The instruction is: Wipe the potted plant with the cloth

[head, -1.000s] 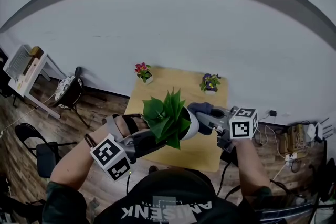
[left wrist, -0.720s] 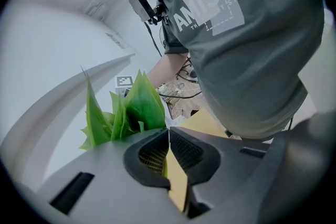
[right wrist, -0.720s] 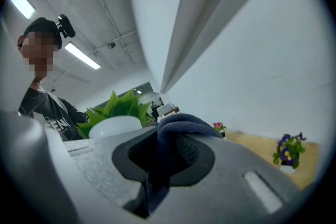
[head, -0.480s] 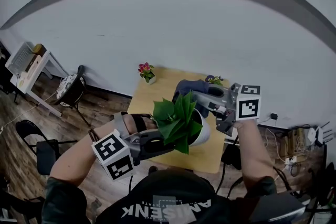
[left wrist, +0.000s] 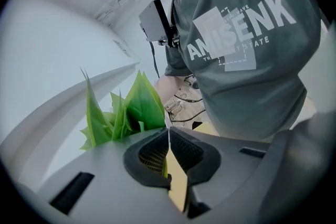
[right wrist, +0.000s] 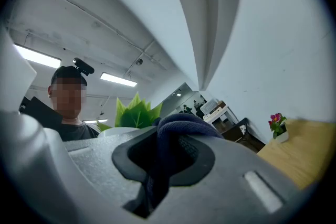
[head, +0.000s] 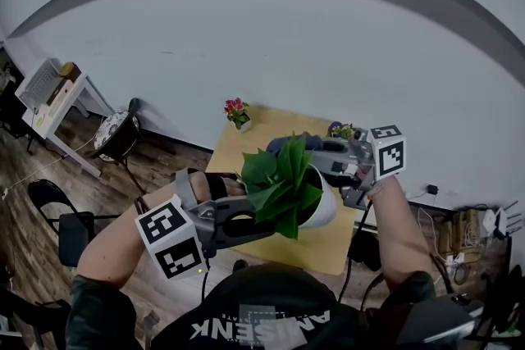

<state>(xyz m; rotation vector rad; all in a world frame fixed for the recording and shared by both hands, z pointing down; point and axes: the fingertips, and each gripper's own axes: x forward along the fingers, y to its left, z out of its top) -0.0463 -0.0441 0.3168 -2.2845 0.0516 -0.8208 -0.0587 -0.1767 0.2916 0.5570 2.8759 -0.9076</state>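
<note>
Two grippers, one potted plant, one cloth.
Your left gripper (left wrist: pixel 168 138) is pinched almost closed on the potted plant (head: pixel 283 188), held above the yellow table (head: pixel 246 156). Just behind the leaves, your right gripper (right wrist: pixel 163 136) is clamped on the bunched dark blue cloth (right wrist: pixel 181 123). At the table's far edge stand a red-flowered pot (head: pixel 239 112) and a purple-flowered pot (head: pixel 340 129).

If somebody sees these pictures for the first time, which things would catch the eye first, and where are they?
First comes the potted plant, bright green in a white pot, held up over the yellow table with the jaws of the left gripper shut on it. Just behind its leaves, the right gripper clamps a dark blue cloth.
</note>
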